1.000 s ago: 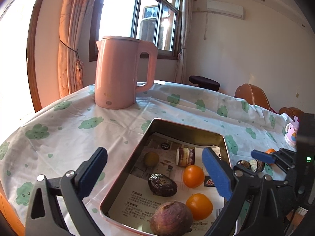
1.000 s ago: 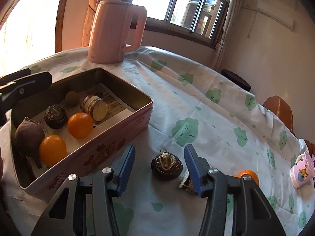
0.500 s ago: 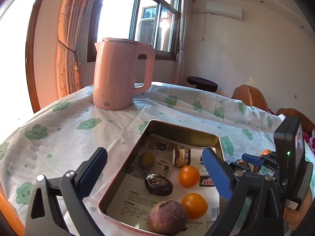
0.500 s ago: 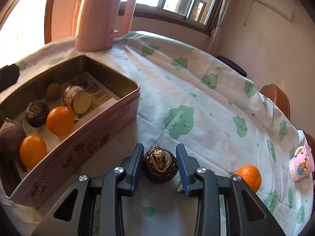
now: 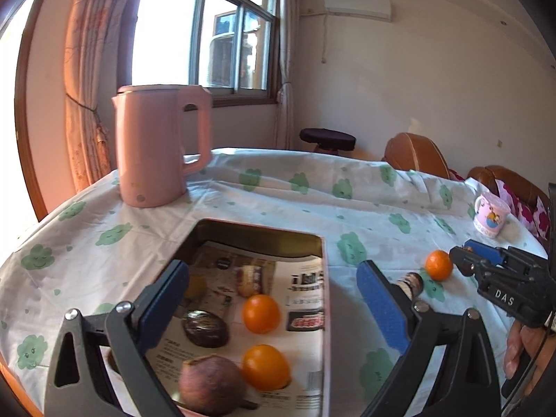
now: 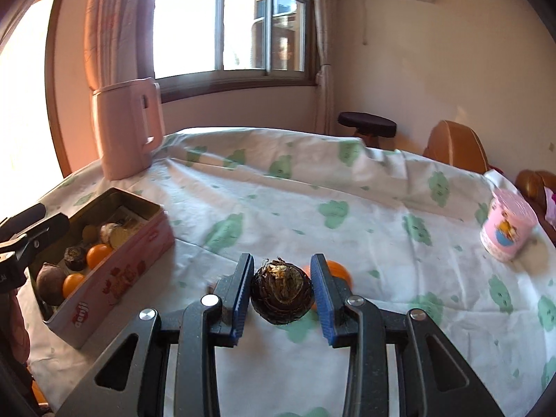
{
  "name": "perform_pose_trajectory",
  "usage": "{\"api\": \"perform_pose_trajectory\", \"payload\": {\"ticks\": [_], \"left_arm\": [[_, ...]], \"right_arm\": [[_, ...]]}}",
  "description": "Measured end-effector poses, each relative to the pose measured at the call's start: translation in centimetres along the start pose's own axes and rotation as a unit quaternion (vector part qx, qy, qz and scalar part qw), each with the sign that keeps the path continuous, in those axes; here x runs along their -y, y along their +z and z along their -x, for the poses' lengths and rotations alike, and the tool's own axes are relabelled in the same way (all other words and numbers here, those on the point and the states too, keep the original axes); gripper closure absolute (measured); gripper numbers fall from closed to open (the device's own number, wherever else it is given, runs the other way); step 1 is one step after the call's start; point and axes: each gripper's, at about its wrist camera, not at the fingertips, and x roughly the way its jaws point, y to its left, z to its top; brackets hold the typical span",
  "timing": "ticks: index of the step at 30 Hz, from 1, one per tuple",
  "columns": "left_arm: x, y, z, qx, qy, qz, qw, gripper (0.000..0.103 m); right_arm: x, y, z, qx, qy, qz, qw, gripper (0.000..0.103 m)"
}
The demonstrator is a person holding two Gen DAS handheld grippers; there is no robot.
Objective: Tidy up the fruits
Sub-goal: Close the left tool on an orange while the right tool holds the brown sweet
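**K:** One dark round fruit (image 6: 281, 295) is pinched between the right gripper (image 6: 281, 295) pads, held above the tablecloth (image 6: 243, 187). Looks lifted, can't be certain.

**M:** Grip quality?

**K:** Both blue pads touch its flanks at about the widest part, dried stem end facing the camera. Shell looks hard and ridged, so I'd judge it stiff and light, not slippery. Being round it could roll in the pads, so hold across the widest part and don't over-squeeze.

**M:** Left side?

**K:** Left gripper (image 5: 274, 299) fingers are spread wide, holding nothing, hovering over the near end of the tin box (image 5: 325, 264).

**M:** Box contents?

**K:** Two oranges (image 5: 261, 313), a similar dark fruit (image 5: 205, 328), a purplish-brown round one (image 5: 212, 384), a cut piece and a small yellowish one near the far wall. All loose on printed paper.

**M:** Left on the table?

**K:** Orange (image 5: 439, 270) and a small brownish piece (image 5: 411, 283) right of the box. Pink kettle (image 5: 158, 146) and cartoon cup (image 5: 490, 219) well apart.
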Motion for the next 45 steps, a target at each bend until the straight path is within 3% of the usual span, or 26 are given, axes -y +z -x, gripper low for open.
{"api": "perform_pose_trajectory", "payload": {"ticks": [10, 15, 21, 26, 28, 31, 32, 33, 38, 45], "left_arm": [[10.7, -0.2, -2.3, -0.033, -0.059, -0.094, 0.9933, 0.004], [14.7, -0.4, -4.1, -0.049, -0.069, -0.120, 0.9892, 0.004], [18.3, -0.3, -6.8, -0.073, -0.074, -0.147, 0.9837, 0.006], [20.8, -0.7, -9.6, -0.122, -0.091, -0.164, 0.9746, 0.013], [21.2, -0.8, -10.5, -0.134, -0.092, -0.160, 0.9736, 0.025], [21.9, -1.1, -11.5, -0.153, -0.094, -0.165, 0.9697, 0.031], [21.9, -1.1, -11.9, -0.162, -0.097, -0.160, 0.9688, 0.038], [22.0, -1.1, -12.1, -0.168, -0.106, -0.157, 0.9674, 0.054], [22.2, -1.1, -11.4, -0.153, -0.104, -0.164, 0.9690, 0.055], [21.2, -0.4, -9.9, -0.112, -0.104, -0.141, 0.9781, 0.055]], "right_arm": [[7.8, -1.9, 0.7, -0.003, -0.046, -0.087, 0.995, 0.067], [10.9, -2.6, 1.3, -0.001, -0.056, -0.123, 0.991, 0.067], [11.7, -2.8, 1.4, -0.006, -0.063, -0.134, 0.989, 0.067], [11.8, -2.8, 1.7, 0.003, -0.067, -0.137, 0.988, 0.067], [12.0, -2.9, 1.7, 0.003, -0.066, -0.142, 0.988, 0.067], [11.9, -2.9, 1.9, 0.008, -0.066, -0.139, 0.988, 0.067], [11.7, -2.9, 1.9, 0.008, -0.066, -0.136, 0.988, 0.067], [11.7, -2.9, 1.9, 0.007, -0.066, -0.133, 0.989, 0.067], [11.8, -2.9, 2.1, 0.013, -0.059, -0.136, 0.989, 0.067], [11.3, -2.9, 2.6, 0.026, -0.059, -0.129, 0.990, 0.067]]}}
